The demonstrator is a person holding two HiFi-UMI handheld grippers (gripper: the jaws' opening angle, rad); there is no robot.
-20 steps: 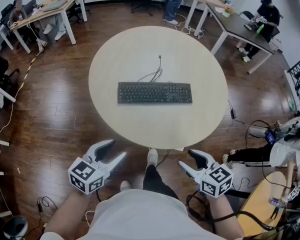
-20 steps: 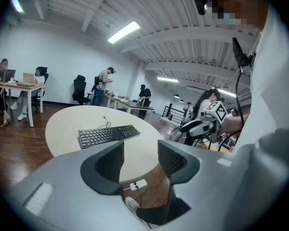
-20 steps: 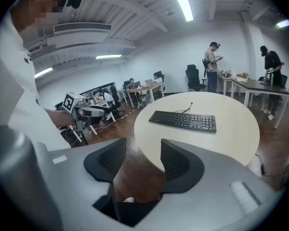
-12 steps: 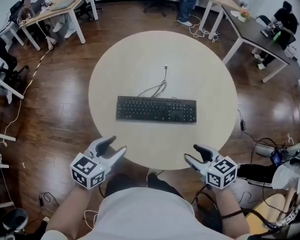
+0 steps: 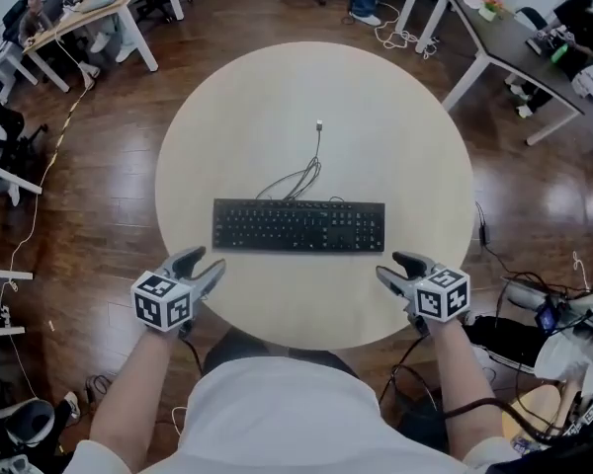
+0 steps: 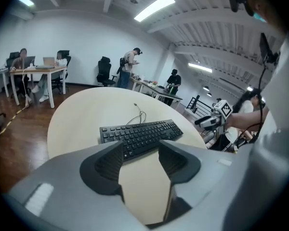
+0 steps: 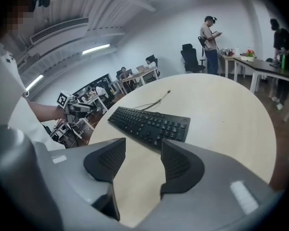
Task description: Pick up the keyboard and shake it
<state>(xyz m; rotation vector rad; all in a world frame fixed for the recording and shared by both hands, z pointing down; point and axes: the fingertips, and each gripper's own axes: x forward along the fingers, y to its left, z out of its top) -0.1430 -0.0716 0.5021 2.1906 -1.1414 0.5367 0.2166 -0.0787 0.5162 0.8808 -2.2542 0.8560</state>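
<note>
A black keyboard (image 5: 298, 226) lies flat in the middle of the round beige table (image 5: 395, 136), its cable (image 5: 304, 171) trailing toward the far side. My left gripper (image 5: 202, 266) hovers over the table's near left edge, short of the keyboard's left end, jaws open and empty. My right gripper (image 5: 399, 270) hovers over the near right edge, short of the keyboard's right end, also open and empty. In the left gripper view the keyboard (image 6: 139, 135) lies just beyond the gripper (image 6: 140, 158). In the right gripper view the keyboard (image 7: 149, 124) sits ahead of the gripper (image 7: 141, 160).
Dark wood floor surrounds the table. Office desks (image 5: 99, 8) with seated people stand at the far left, another desk (image 5: 514, 38) at the far right. A person (image 6: 130, 69) stands beyond the table. Cables and equipment (image 5: 563, 314) lie on the floor at the right.
Both grippers have moved forward from over the floor to the table's near edge, closer to the keyboard's two ends. The keyboard has not moved.
</note>
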